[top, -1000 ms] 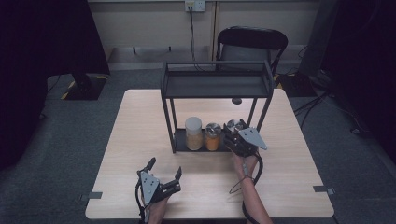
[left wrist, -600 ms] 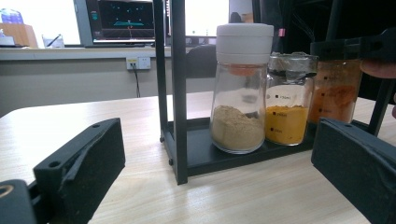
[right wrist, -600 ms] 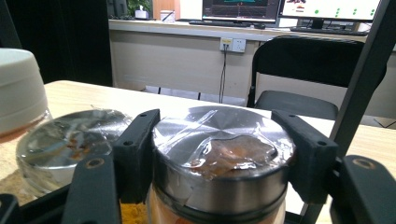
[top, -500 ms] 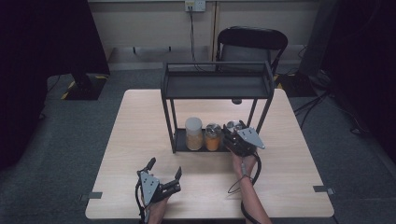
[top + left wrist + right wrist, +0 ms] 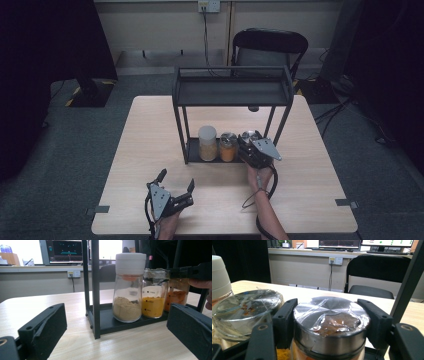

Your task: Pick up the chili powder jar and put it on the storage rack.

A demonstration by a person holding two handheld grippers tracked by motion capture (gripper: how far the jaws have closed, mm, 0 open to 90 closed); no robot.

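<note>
A black two-tier rack (image 5: pixel 232 92) stands mid-table. On its bottom shelf stand three jars in a row: a white-lidded jar of tan powder (image 5: pixel 207 142) (image 5: pixel 128 290), a metal-lidded jar of yellow powder (image 5: pixel 228 146) (image 5: pixel 153 297), and a jar of orange powder (image 5: pixel 248 136) (image 5: pixel 177 293). My right gripper (image 5: pixel 250 145) (image 5: pixel 329 320) is shut on the orange jar's foil-covered metal lid (image 5: pixel 329 315), one jaw on each side. The yellow jar's lid (image 5: pixel 247 307) sits just left of it. My left gripper (image 5: pixel 176 181) rests open near the table's front edge, facing the rack, its fingers (image 5: pixel 45 325) wide apart and holding nothing.
The wooden table (image 5: pixel 150 130) has bare room left and right of the rack. A small dark round object (image 5: pixel 253 108) lies behind the rack. A black chair (image 5: pixel 270 45) stands at the far side. The rack's upright posts (image 5: pixel 93 287) frame the jars.
</note>
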